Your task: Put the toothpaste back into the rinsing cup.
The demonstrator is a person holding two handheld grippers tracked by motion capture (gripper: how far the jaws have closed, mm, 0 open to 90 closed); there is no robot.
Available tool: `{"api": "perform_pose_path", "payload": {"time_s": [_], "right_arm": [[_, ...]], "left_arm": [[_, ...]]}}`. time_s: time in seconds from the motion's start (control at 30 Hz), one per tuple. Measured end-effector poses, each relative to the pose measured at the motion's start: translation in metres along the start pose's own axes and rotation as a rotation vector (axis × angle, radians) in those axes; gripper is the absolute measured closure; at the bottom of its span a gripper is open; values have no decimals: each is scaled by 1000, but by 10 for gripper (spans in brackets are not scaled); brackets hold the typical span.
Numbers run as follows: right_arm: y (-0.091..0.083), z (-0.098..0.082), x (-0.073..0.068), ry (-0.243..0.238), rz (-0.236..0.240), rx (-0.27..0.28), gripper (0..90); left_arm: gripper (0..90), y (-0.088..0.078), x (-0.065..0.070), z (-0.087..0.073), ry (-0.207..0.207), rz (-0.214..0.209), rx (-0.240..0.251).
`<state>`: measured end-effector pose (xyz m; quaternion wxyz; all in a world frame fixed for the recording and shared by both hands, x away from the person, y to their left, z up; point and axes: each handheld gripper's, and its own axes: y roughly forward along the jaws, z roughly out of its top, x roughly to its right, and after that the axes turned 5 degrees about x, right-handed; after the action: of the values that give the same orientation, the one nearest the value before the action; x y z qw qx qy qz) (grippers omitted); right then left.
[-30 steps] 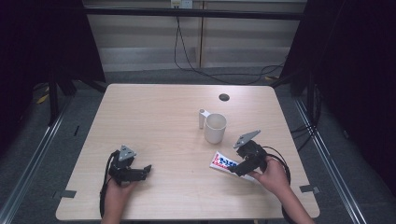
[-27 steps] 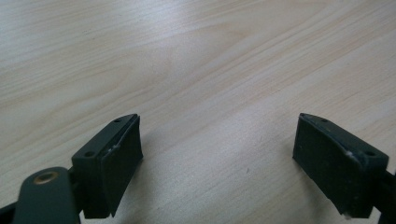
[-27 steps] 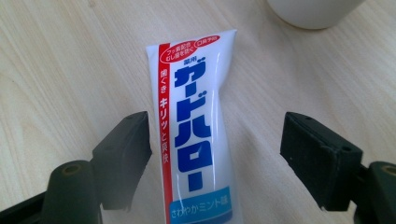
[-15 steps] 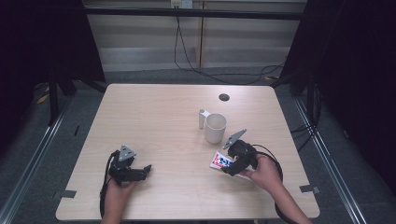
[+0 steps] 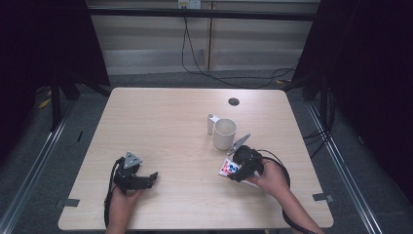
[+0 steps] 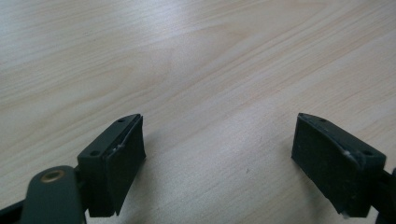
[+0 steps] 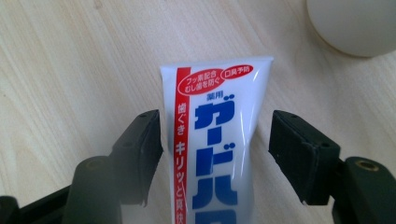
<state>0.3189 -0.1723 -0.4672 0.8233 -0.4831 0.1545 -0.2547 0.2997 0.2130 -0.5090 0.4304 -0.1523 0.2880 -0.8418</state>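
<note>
The right gripper (image 7: pixel 215 154) has just been closing around the toothpaste tube (image 7: pixel 219 140) on the counter (image 5: pixel 165 126), jaws not yet pinching; next, squeeze and lift

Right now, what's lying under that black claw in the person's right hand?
A white toothpaste tube with blue and red lettering lies flat on the table, between the right gripper's open jaws. Its lower end is hidden beneath the gripper.

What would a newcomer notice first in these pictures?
The white tube with blue and red print, lying on the table between the fingers of the right gripper, draws the eye first; the fingers have just been closing, with a gap on at least one side. Next comes the pale cup just beyond it, then the left gripper, open over bare wood.
</note>
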Motion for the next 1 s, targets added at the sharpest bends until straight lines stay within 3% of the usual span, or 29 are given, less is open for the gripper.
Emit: {"api": "perform_pose_path", "payload": {"time_s": [0.1,0.47,0.73,1.0], "right_arm": [[2,3,1,-2,10,-4,397],[7,4,3,40,38,-29,423],[11,6,1,41,30,-58,430],[9,6,1,51,40,-52,525]], "left_arm": [[171,0,0,0,0,1,1],[175,0,1,0,0,3,4],[175,0,1,0,3,3,2],[175,0,1,0,2,3,3]]}}
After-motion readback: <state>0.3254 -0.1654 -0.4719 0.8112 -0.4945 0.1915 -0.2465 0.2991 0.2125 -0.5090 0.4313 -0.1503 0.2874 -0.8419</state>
